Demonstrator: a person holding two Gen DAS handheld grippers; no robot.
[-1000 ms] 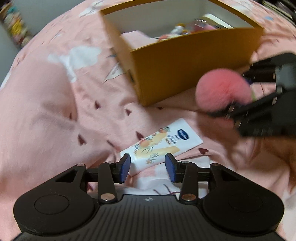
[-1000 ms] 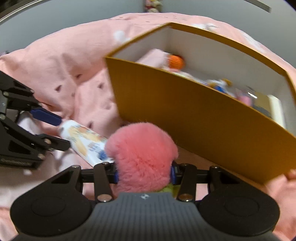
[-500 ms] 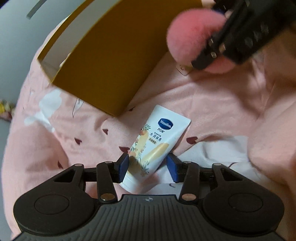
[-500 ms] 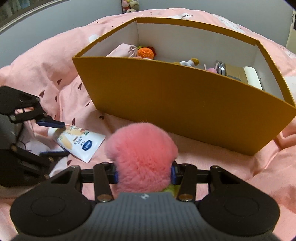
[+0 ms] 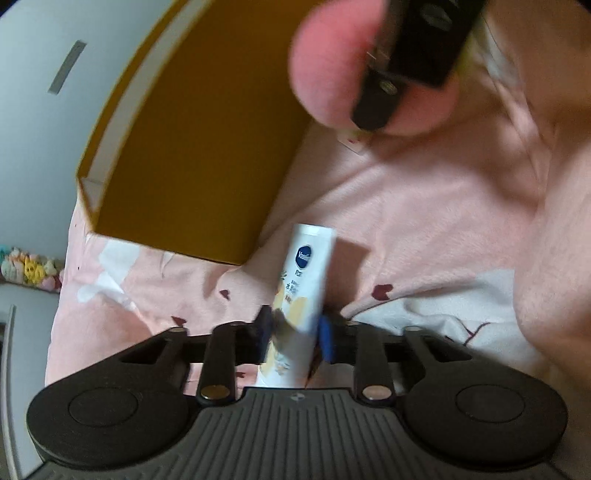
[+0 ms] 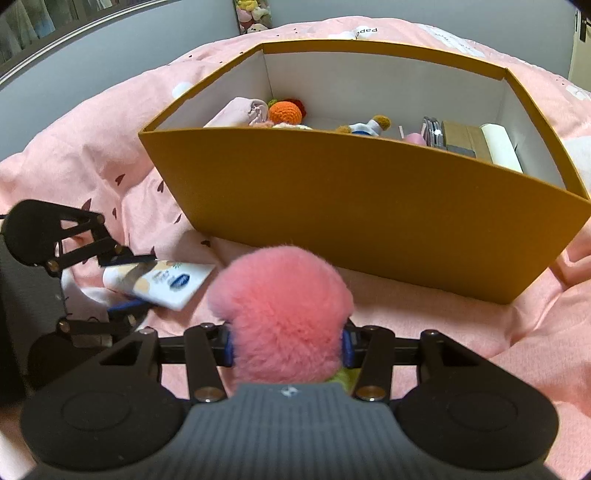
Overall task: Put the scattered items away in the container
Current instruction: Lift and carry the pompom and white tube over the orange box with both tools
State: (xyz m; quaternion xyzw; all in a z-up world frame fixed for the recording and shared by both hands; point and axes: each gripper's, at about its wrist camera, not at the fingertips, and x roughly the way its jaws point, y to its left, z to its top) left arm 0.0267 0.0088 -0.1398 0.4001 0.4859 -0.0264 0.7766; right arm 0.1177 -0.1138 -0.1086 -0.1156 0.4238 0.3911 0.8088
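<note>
A white lotion tube [image 5: 308, 266] with fruit print stands between the blue pads of my left gripper [image 5: 295, 332]. The jaws are closing and both pads press the tube's lower end. Seen from the right wrist, the same tube [image 6: 173, 280] sticks out of the left gripper [image 6: 142, 281] just above the bedding. My right gripper [image 6: 288, 343] holds a fluffy pink pompom [image 6: 280, 306] between its pads while its jaws open slightly. The mustard cardboard box [image 6: 351, 221] stands right behind the pompom, open at the top. In the left wrist view the pompom [image 5: 332, 74] hangs blurred above the tube, beside the box [image 5: 207, 140].
The pink bedding [image 6: 443, 325] with small hearts lies wrinkled under everything. Inside the box are a pink cloth [image 6: 240, 110], an orange crochet ball [image 6: 284, 110], a cream roll [image 6: 500, 147] and several small items. Plush toys [image 6: 255, 14] sit far behind.
The left gripper rolled, sank over the tube and its jaws closed onto it; the tube now stands edge-on between the pads. The right gripper kept the pompom and shifted slightly before the box.
</note>
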